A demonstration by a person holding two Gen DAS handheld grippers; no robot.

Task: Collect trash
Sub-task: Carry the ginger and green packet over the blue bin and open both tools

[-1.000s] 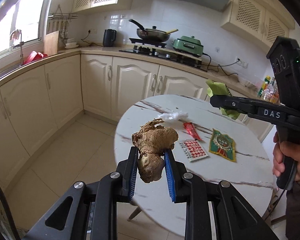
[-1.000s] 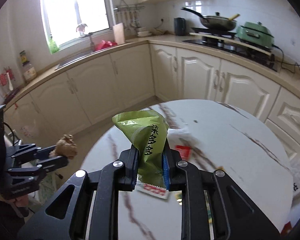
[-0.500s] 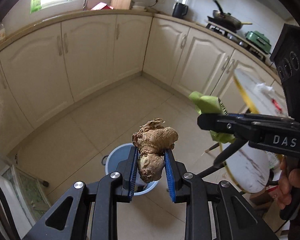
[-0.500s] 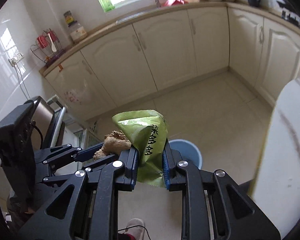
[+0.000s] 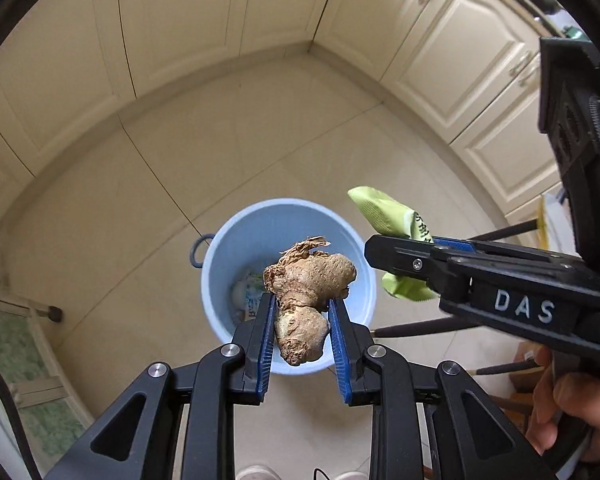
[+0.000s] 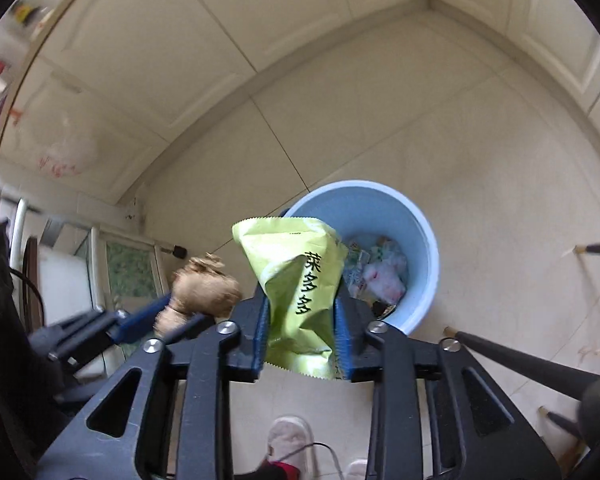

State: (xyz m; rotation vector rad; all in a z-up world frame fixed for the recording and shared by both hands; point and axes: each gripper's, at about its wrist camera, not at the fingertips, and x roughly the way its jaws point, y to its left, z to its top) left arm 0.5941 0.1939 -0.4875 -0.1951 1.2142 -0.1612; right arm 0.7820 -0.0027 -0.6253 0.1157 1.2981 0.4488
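A knobbly brown ginger root (image 5: 308, 280) is clamped between the blue pads of my left gripper (image 5: 302, 300), which is shut on it right above a light blue bin (image 5: 228, 248). The bin stands on the floor and holds wrappers and tissue. A green snack packet (image 6: 296, 276) sits between the pads of my right gripper (image 6: 302, 304), whose jaws are opening; the pads still touch it. That gripper hangs over the bin's (image 6: 424, 240) near left rim. The left wrist view shows the packet (image 5: 388, 210) and the right gripper (image 5: 400, 258) just right of the ginger.
Cream cabinet doors (image 5: 452, 60) ring the tiled floor behind the bin. Dark slanted furniture legs (image 6: 520, 360) stand to the right. A low glass-fronted unit (image 6: 128, 272) is at the left. A hand (image 5: 572, 412) grips the right tool, and slippers (image 6: 290, 440) show below.
Both grippers have swung from the table down over the blue bin, which is now directly beneath them. The right jaws have spread wider around the green packet. The ginger grip is unchanged.
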